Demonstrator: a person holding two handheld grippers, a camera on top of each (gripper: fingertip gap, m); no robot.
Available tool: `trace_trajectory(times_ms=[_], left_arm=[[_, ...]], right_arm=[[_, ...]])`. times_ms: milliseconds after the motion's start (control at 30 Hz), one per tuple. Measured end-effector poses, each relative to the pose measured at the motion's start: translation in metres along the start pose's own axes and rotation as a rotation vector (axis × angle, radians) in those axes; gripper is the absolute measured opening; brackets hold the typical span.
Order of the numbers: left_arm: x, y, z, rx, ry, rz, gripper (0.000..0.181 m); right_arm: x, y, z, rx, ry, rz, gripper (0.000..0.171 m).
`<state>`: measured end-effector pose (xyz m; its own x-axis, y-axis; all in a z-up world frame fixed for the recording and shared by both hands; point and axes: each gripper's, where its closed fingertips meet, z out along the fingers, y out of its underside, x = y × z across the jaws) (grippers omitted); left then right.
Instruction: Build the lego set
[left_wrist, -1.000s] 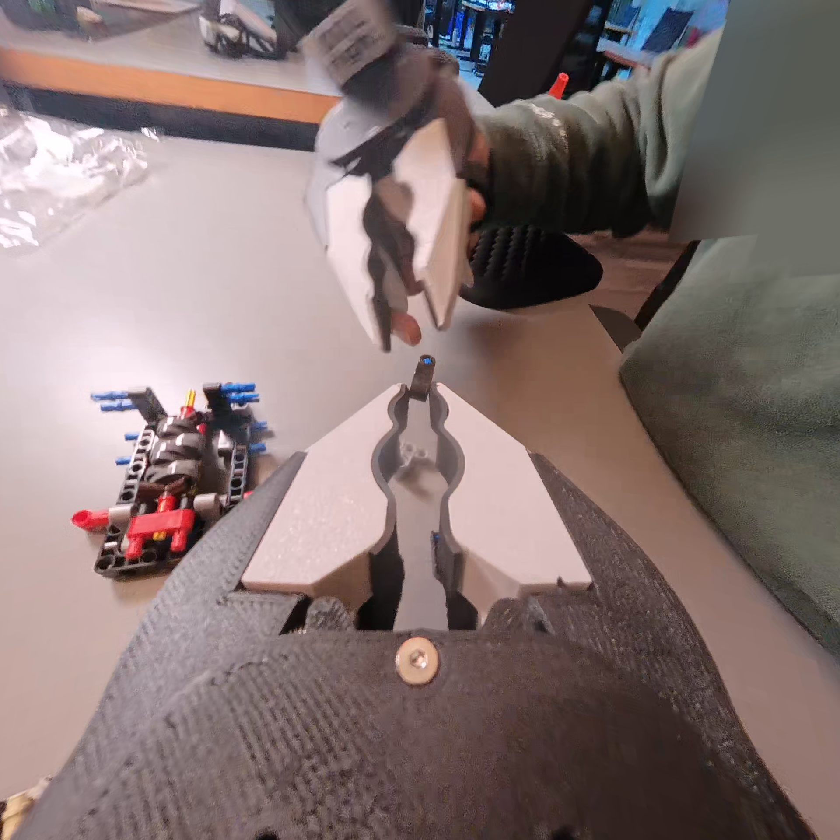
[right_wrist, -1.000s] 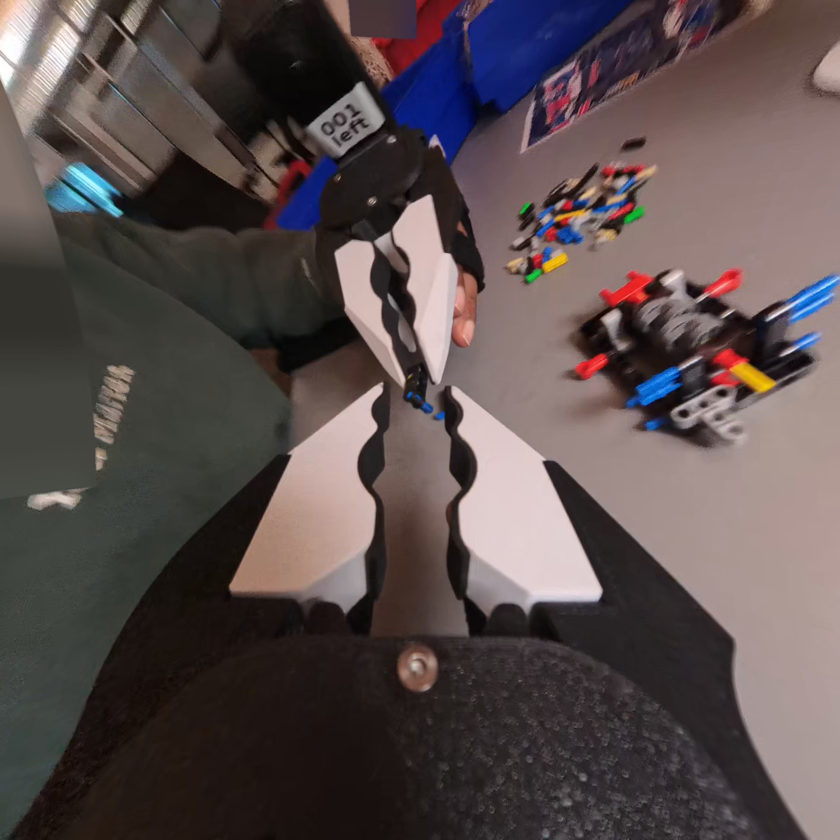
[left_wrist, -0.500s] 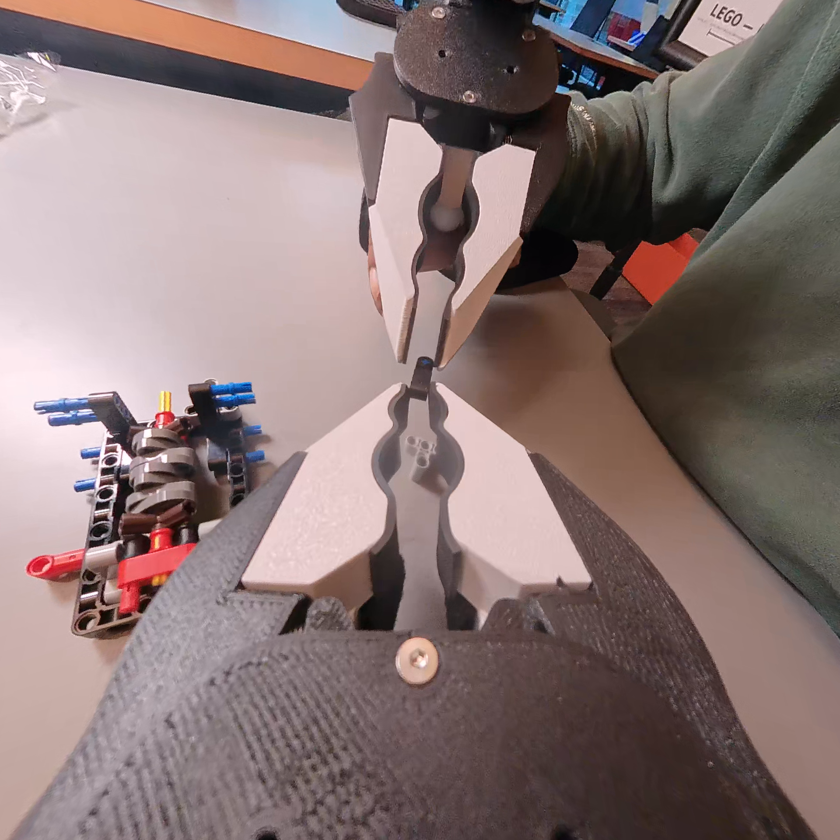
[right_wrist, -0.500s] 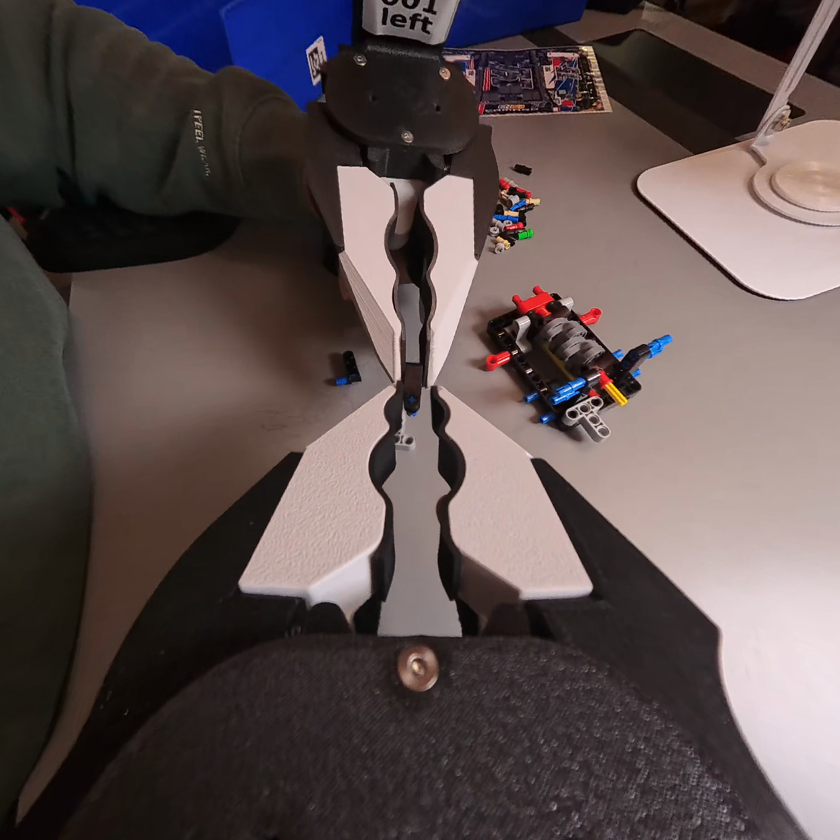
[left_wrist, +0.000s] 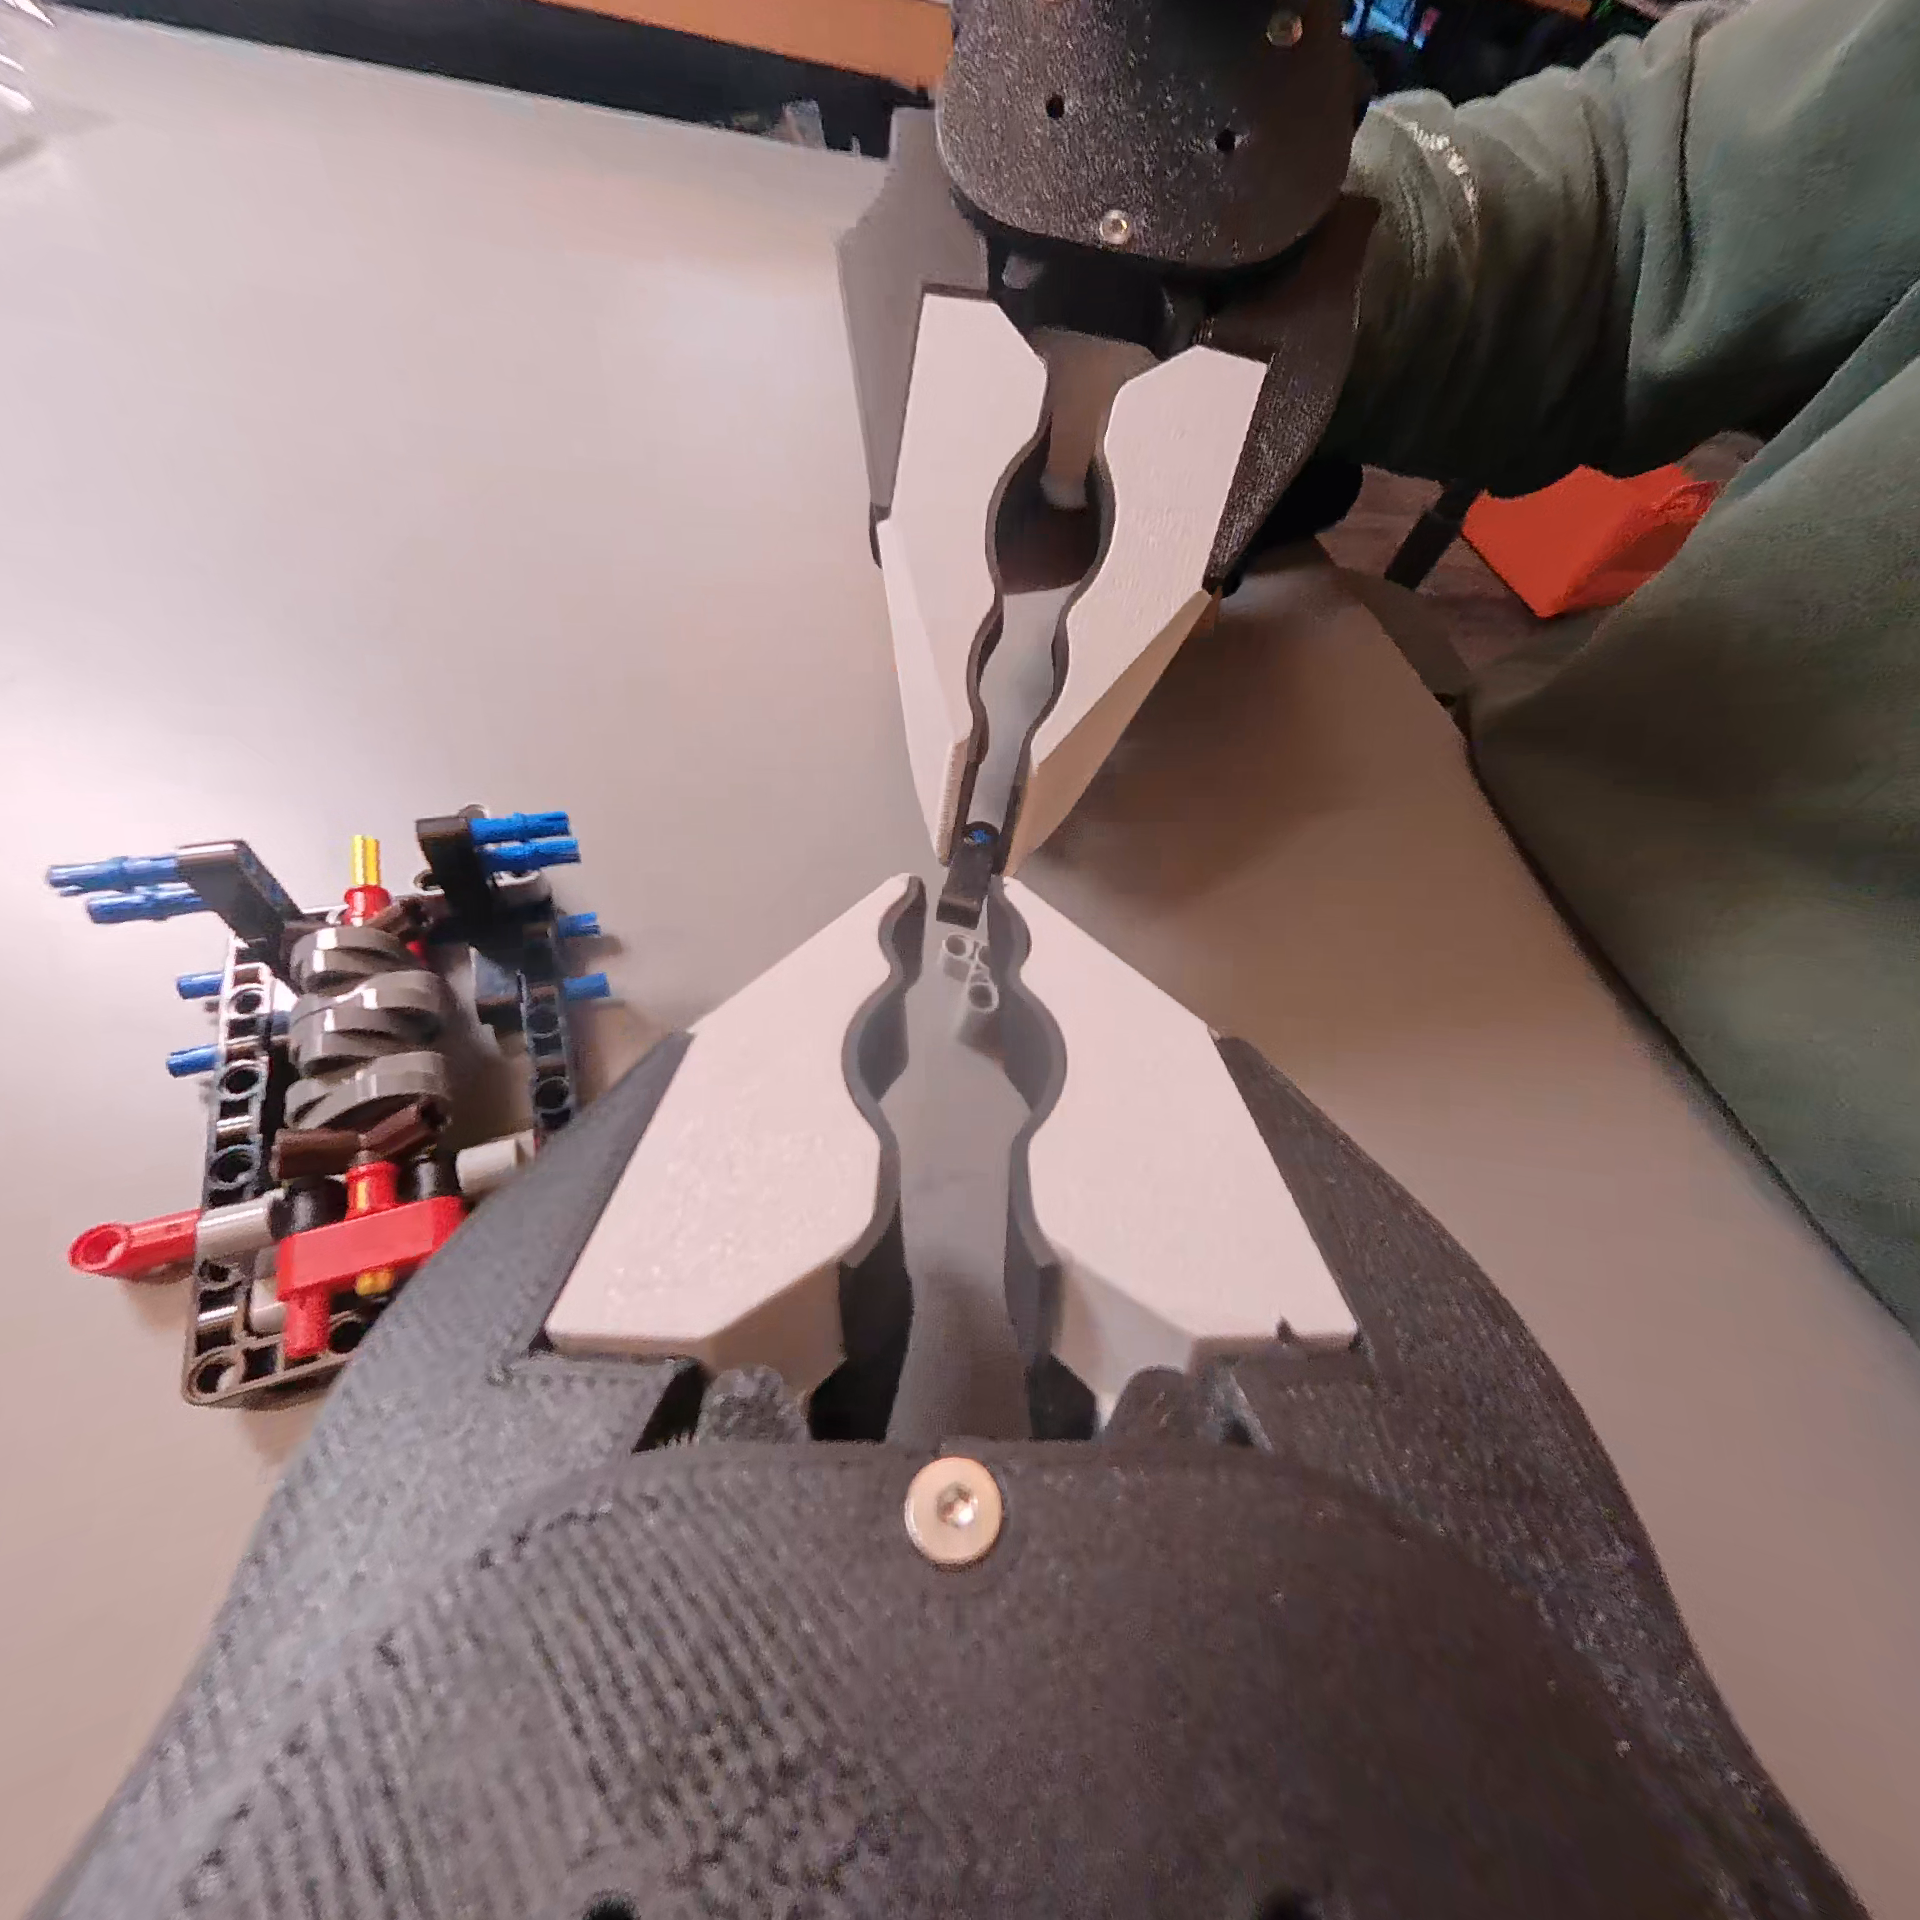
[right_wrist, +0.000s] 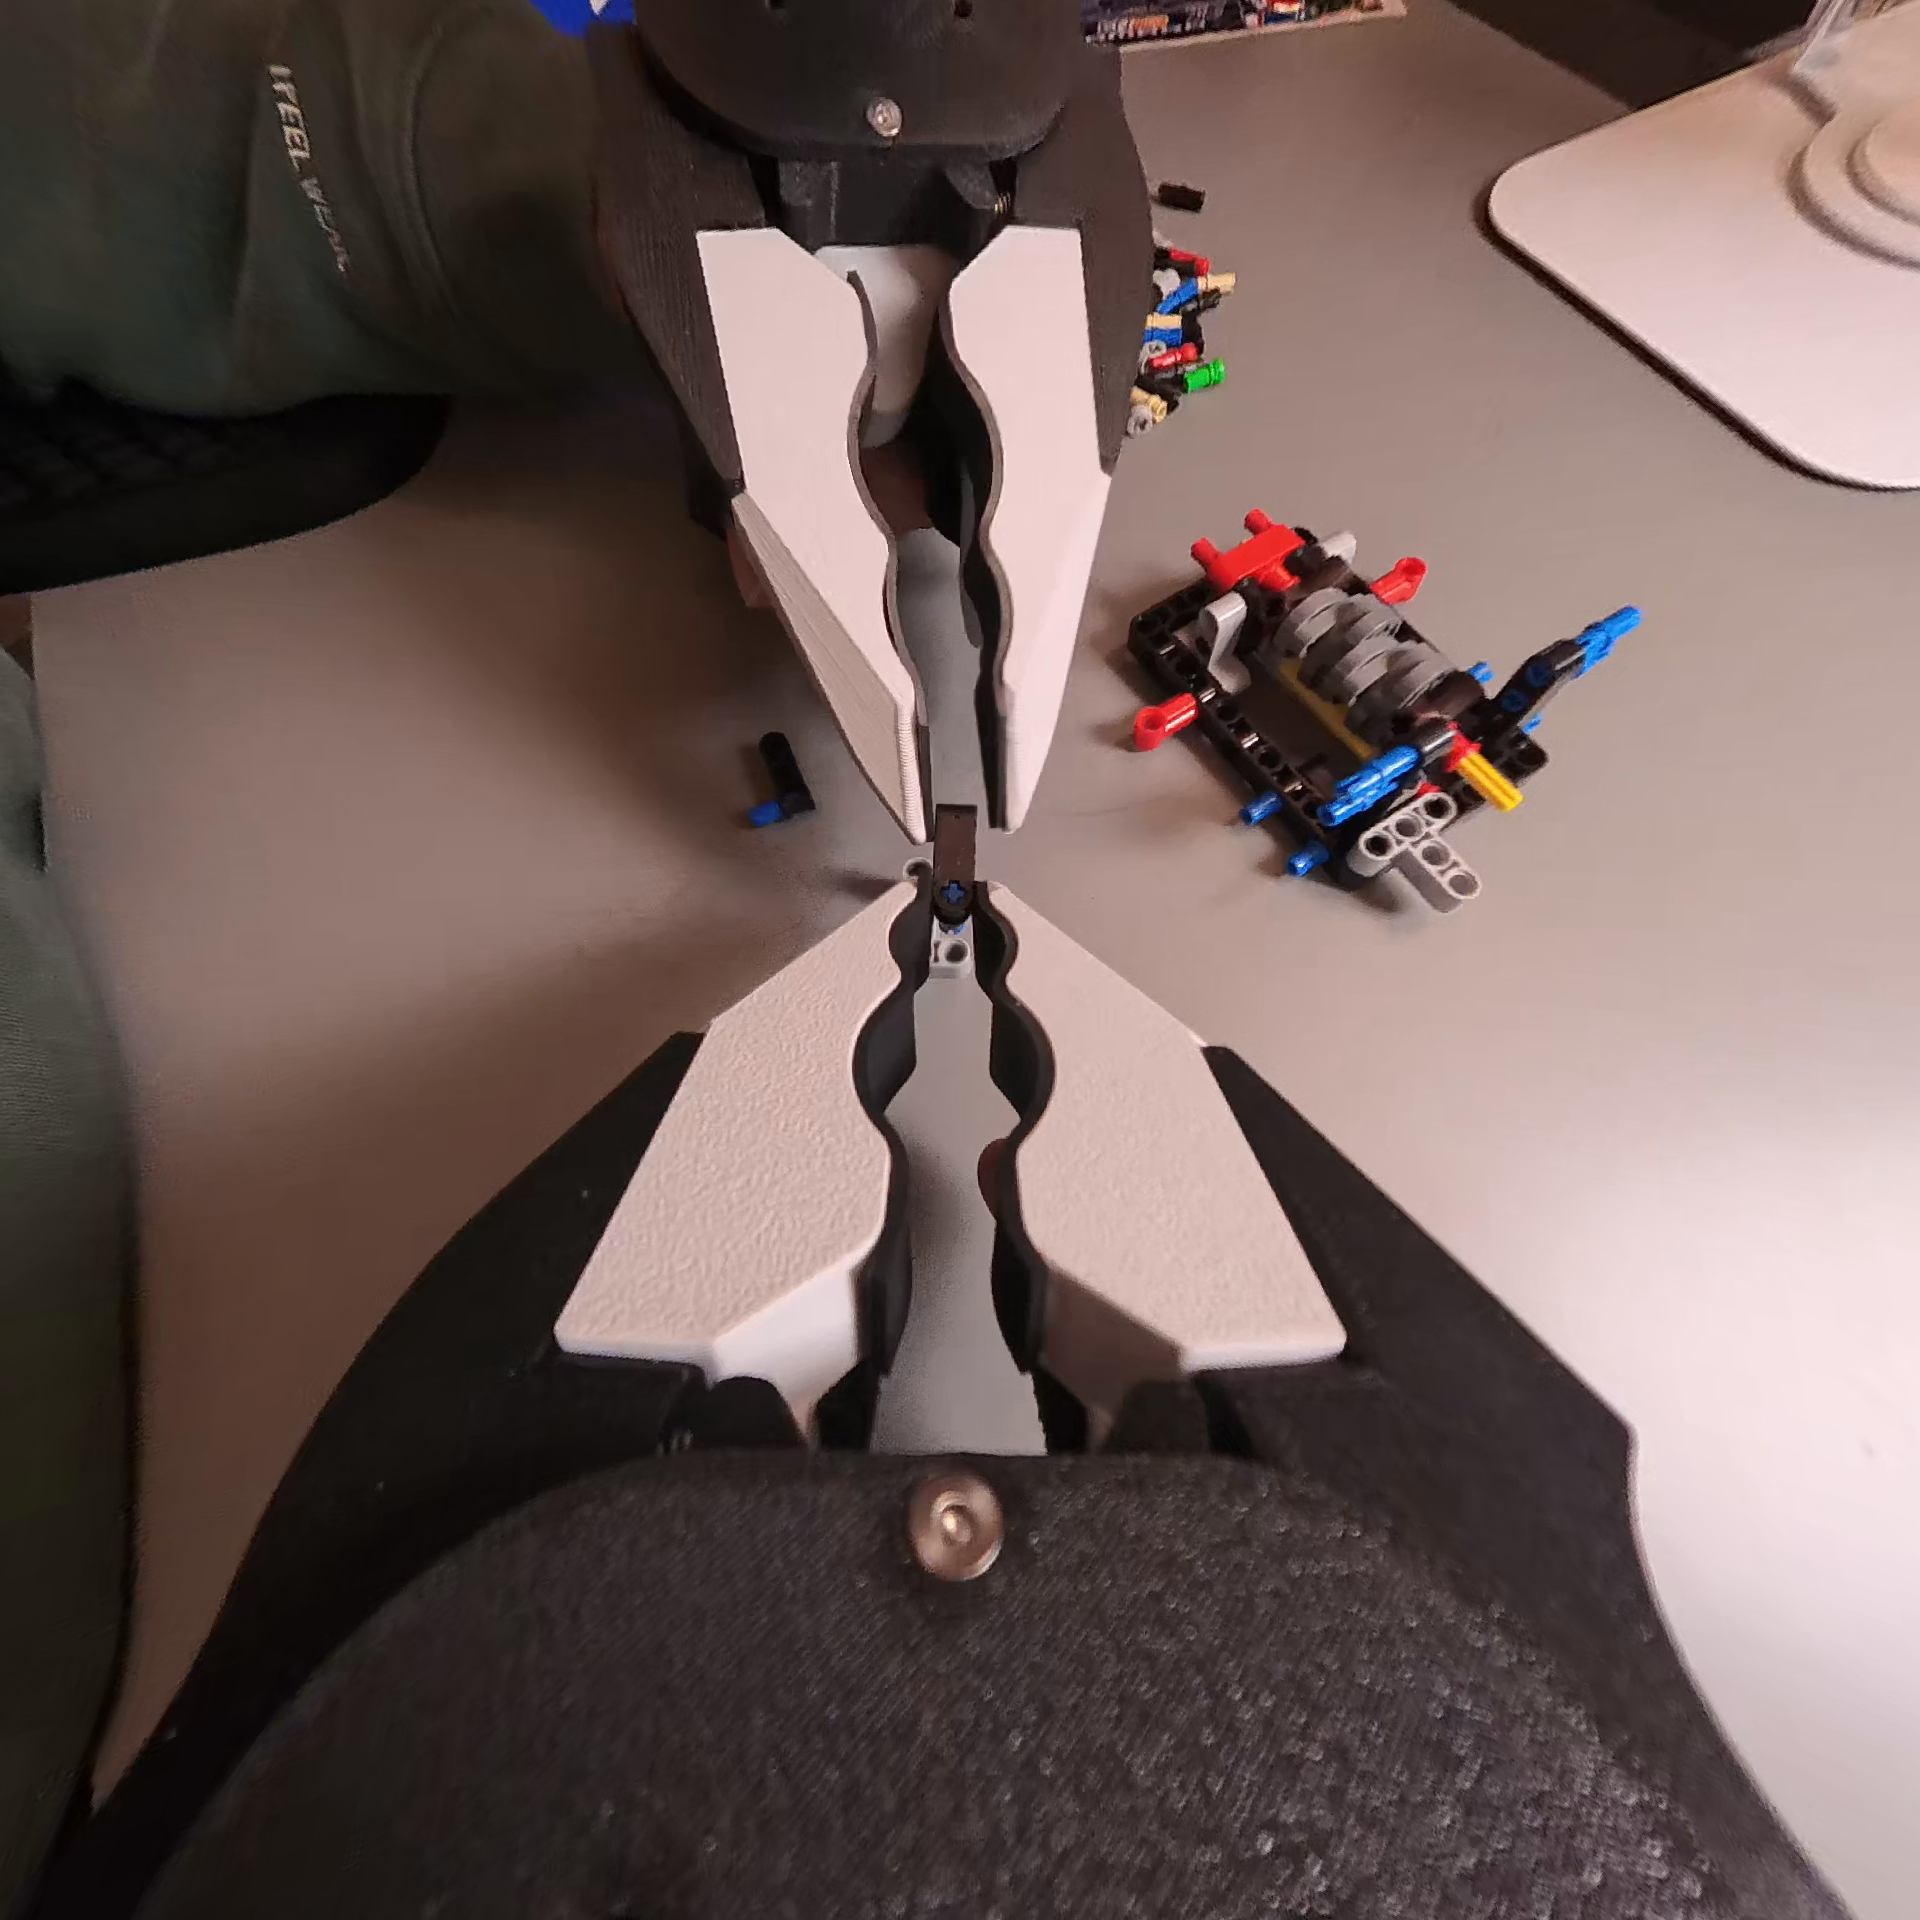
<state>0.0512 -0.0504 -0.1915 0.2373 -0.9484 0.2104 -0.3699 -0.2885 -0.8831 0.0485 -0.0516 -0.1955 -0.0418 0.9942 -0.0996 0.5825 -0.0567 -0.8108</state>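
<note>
Fingers (right_wrist: 790, 1132) of the right gripper (right_wrist: 951, 902) are pressed onto the blue-pin end of a small black lego connector with a blue pin (right_wrist: 954, 862). It is held in the air above the grey worktop (right_wrist: 416, 935), approx. at the centre of both views. The left gripper (left_wrist: 958, 899) meets it tip to tip from the opposite side. Its tips stand around the other end of the connector, but a thin gap shows beside the piece, so I cannot tell if it grips or is already loose.

I judge this is a re-grip between the two grippers, to get a better angle for inserting. The black lego frame with grey gears and red and blue pins (right_wrist: 1340, 686) waits near, w/ a pile of small loose coloured pieces (right_wrist: 1179, 332) farther off.
</note>
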Motion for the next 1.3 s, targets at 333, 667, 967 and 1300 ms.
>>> trace_trajectory(times_ms=[333,667,967,1300], left_arm=[[-0.003,0.015,0.008,-0.111,-0.015,0.007,0.007],[0.000,0.018,0.006,-0.146,-0.009,0.033,0.006],[0.000,0.020,0.006,-0.155,0.001,0.030,0.006],[0.001,0.020,0.006,-0.162,0.007,0.017,0.006]], right_arm=[[0.002,0.016,0.012,-0.066,0.004,0.038,0.005],[0.002,0.017,0.010,-0.095,0.003,0.034,0.011],[0.000,0.014,0.011,-0.086,-0.007,0.010,0.006],[-0.001,0.015,0.011,-0.097,-0.018,0.011,0.005]])
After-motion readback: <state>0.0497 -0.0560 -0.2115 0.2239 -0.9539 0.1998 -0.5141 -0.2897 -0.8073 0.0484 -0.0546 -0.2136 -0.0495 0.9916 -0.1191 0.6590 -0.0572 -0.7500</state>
